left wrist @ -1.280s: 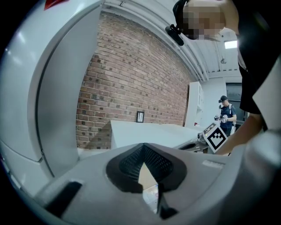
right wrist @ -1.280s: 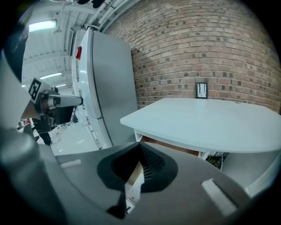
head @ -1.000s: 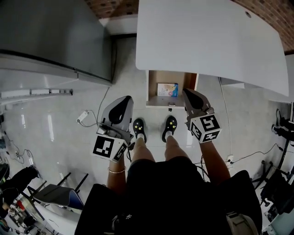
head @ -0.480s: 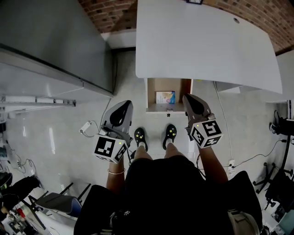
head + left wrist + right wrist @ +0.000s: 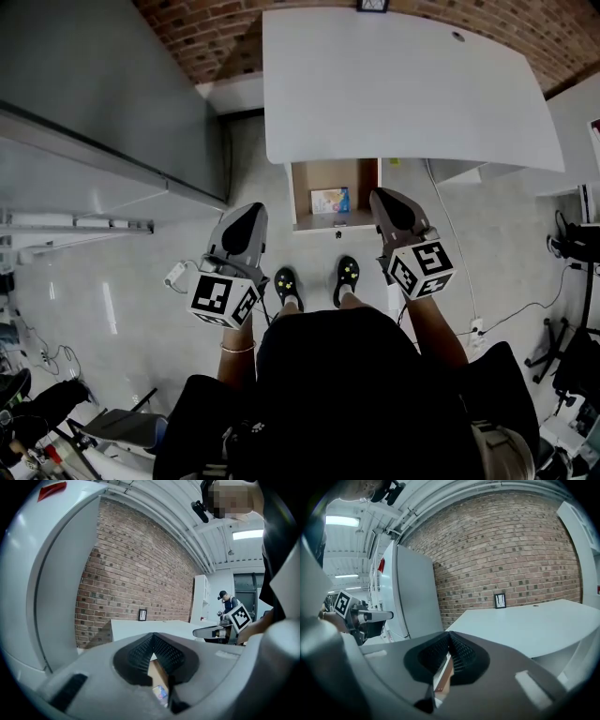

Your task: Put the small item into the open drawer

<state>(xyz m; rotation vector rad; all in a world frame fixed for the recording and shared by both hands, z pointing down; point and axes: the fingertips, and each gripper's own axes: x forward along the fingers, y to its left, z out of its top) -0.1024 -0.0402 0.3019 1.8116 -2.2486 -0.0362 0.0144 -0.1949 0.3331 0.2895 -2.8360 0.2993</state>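
Grey left gripper (image 5: 248,214) sits lower left of centre, jaws together and empty. Open wooden drawer (image 5: 302,192), centre frame under the white desk (image 5: 394,84), holds the small blue-and-white packet (image 5: 329,200), seemingly lying flat. Darker right gripper (image 5: 382,199), just right, is likewise closed on nothing.

wall: red brick (image 5: 506,541), small black frame (image 5: 500,600) hung on it
floor: glossy white tile (image 5: 112,281), loose cables (image 5: 173,275)
furniture: white desk (image 5: 394,84) against the brick; tall grey cabinet (image 5: 84,84) beside it
light: ceiling strip lights (image 5: 344,521), on
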